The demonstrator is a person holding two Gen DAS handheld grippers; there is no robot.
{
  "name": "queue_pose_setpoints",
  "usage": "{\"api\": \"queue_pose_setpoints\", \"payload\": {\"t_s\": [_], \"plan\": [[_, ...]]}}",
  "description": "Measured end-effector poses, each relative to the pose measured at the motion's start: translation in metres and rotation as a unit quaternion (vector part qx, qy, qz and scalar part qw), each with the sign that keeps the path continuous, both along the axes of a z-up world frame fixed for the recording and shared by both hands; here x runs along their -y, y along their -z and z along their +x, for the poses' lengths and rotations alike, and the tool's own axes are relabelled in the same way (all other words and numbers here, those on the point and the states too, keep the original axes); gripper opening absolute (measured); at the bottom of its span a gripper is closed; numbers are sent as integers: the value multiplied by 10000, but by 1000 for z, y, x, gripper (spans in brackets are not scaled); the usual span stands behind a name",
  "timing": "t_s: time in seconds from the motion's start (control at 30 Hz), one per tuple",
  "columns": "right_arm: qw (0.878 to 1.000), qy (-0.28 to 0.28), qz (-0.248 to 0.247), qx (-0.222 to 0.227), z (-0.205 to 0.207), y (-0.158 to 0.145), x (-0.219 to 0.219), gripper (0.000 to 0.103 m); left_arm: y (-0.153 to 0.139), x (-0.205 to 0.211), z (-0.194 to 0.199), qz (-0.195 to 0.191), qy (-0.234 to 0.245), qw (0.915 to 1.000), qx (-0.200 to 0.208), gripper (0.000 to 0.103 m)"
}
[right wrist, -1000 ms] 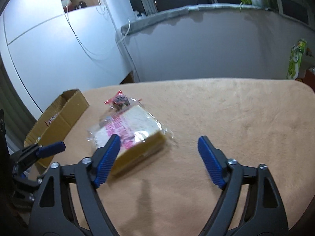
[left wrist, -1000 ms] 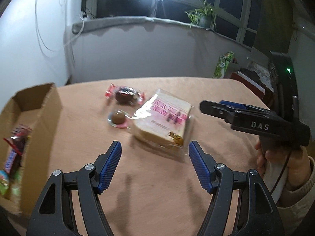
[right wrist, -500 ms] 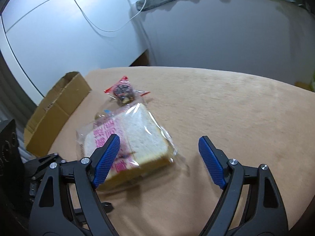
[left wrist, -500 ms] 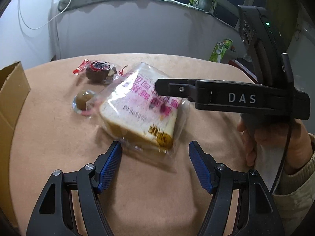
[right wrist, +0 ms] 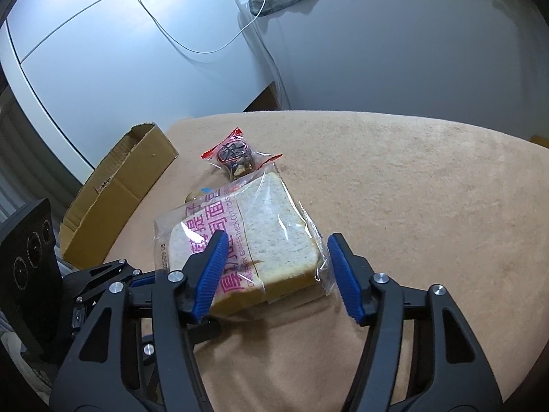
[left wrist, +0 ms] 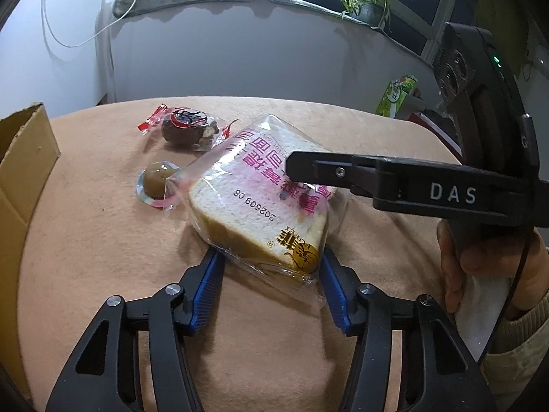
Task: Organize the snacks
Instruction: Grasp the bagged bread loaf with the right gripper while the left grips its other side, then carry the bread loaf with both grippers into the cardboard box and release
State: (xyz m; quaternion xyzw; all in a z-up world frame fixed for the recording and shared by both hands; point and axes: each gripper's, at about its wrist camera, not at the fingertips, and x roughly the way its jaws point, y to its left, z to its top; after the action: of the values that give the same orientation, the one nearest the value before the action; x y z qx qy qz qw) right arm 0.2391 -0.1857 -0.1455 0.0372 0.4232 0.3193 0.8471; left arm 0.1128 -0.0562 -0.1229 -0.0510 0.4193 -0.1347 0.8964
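Note:
A bagged slice of bread [left wrist: 260, 202] with pink print lies on the tan table; it also shows in the right wrist view [right wrist: 254, 243]. My left gripper [left wrist: 269, 288] has its blue pads against the two sides of the bag's near corner. My right gripper [right wrist: 278, 271] straddles the bag from the other side, jaws apart; its left finger [right wrist: 209, 267] rests over the bag and its right pad stands just off the bag's edge. A dark wrapped cake [left wrist: 188, 127] and a brown jelly cup [left wrist: 158, 180] lie beyond the bread.
An open cardboard box [right wrist: 116, 192] stands at the table's left edge; its wall also shows in the left wrist view [left wrist: 24, 158]. The right gripper's black body [left wrist: 446, 192] crosses over the bread. A green carton [left wrist: 394, 96] stands off the table's far right.
Both grippers moved in on the bread bag. The left jaws narrowed onto its near corner. The right jaws narrowed around its other side.

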Motion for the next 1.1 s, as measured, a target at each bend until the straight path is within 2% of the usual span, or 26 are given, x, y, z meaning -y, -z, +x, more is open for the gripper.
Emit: {"api": "queue_pose_setpoints", "payload": {"t_s": [0.13, 0.4, 0.6, 0.93, 1.1], "plan": [[10000, 63, -42, 55, -10, -3, 1, 59, -1, -4, -2, -92, -3, 9999, 56, 54], [9996, 222, 89, 153, -30, -14, 10, 58, -14, 7, -11, 115, 107, 9993, 333, 54], [9991, 200, 142, 358, -45, -35, 8, 58, -30, 5, -22, 146, 126, 9985, 517, 54], [9951, -131, 185, 959, -73, -95, -34, 58, -80, -27, -51, 237, -161, 9931, 1140, 54], [9930, -387, 95, 1116, -83, -111, -72, 58, -90, -52, -62, 176, -389, 9905, 1310, 54]]}}
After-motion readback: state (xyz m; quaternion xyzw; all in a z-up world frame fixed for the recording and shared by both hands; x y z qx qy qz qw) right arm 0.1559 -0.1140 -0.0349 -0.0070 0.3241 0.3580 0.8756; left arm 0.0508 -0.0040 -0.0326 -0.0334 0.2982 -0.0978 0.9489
